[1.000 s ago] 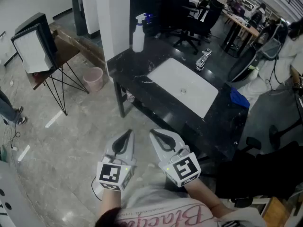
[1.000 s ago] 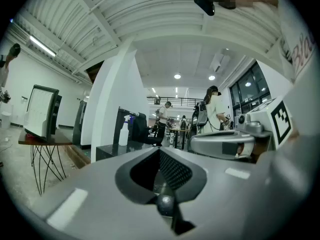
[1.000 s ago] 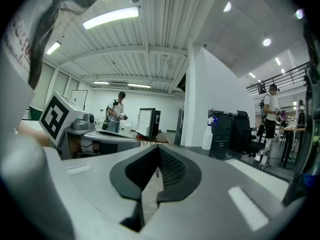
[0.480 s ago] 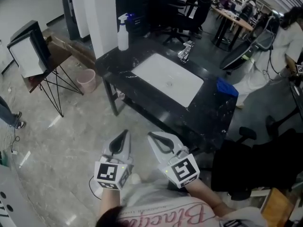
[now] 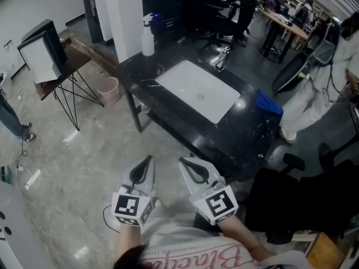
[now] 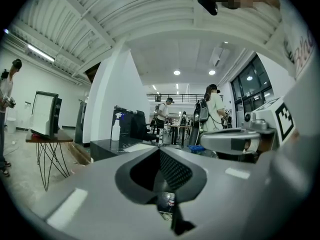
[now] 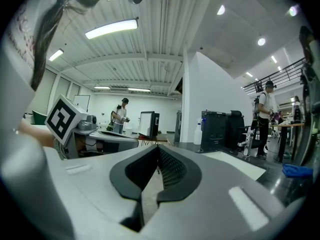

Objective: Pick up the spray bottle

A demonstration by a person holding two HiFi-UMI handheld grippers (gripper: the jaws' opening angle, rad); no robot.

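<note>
The spray bottle [image 5: 148, 35], white with a blue trigger head, stands upright at the far left corner of the black table [image 5: 249, 139]. It also shows far off in the left gripper view as a small spray bottle [image 6: 116, 129], and in the right gripper view as the same bottle [image 7: 198, 132]. My left gripper [image 5: 147, 162] and right gripper [image 5: 185, 162] hang side by side over the floor, short of the table's near edge. Both are shut and hold nothing. Their closed tips appear as the left gripper [image 6: 159, 150] and the right gripper [image 7: 158, 148].
A white mat [image 5: 197, 89], a blue cloth [image 5: 269, 102] and a small metal device [image 5: 220, 58] lie on the table. A white pillar [image 5: 126, 15], a pink bin [image 5: 108, 87] and a tripod stand [image 5: 45, 55] stand left. A black chair [image 5: 297, 203] is near right; people stand beyond.
Both grippers stay shut and side by side. In the head view the table and bottle have slid a little to the left, and the scene has shifted as I walk.
</note>
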